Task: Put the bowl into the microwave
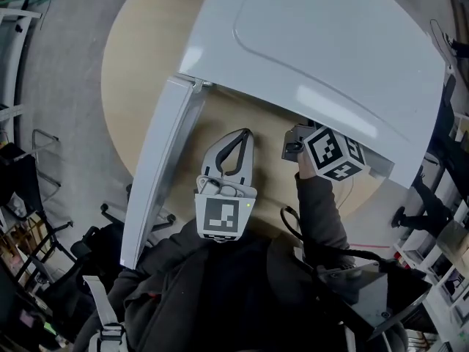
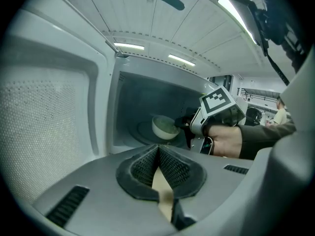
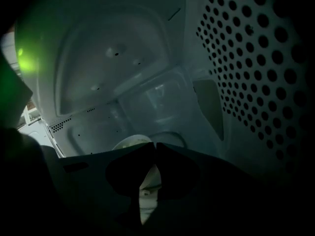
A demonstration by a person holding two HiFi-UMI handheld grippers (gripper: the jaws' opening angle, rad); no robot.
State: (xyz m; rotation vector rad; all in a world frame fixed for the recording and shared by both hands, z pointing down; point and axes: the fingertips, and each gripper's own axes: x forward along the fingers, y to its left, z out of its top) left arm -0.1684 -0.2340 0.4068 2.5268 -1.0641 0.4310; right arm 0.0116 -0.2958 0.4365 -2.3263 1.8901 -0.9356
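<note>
The white microwave [image 1: 330, 50] stands on a round wooden table with its door [image 1: 157, 174] swung open to the left. In the left gripper view a pale bowl [image 2: 164, 127] sits on the turntable [image 2: 142, 131] inside the cavity. My right gripper [image 2: 184, 126] reaches in from the right, its dark fingers closed on the bowl's rim. The right gripper view is dark: the bowl [image 3: 129, 142] shows just above and between the jaws of the right gripper [image 3: 155, 145]. My left gripper [image 2: 158, 147] hovers outside the opening, shut and empty, also seen from above as the left gripper [image 1: 238, 134].
The microwave's top hides the cavity and the right gripper's [image 1: 300, 145] jaws in the head view. A perforated wall [image 3: 256, 73] is close on the right inside. The door's inner face [image 2: 49, 112] stands at the left. Chairs and shelves ring the table [image 1: 124, 57].
</note>
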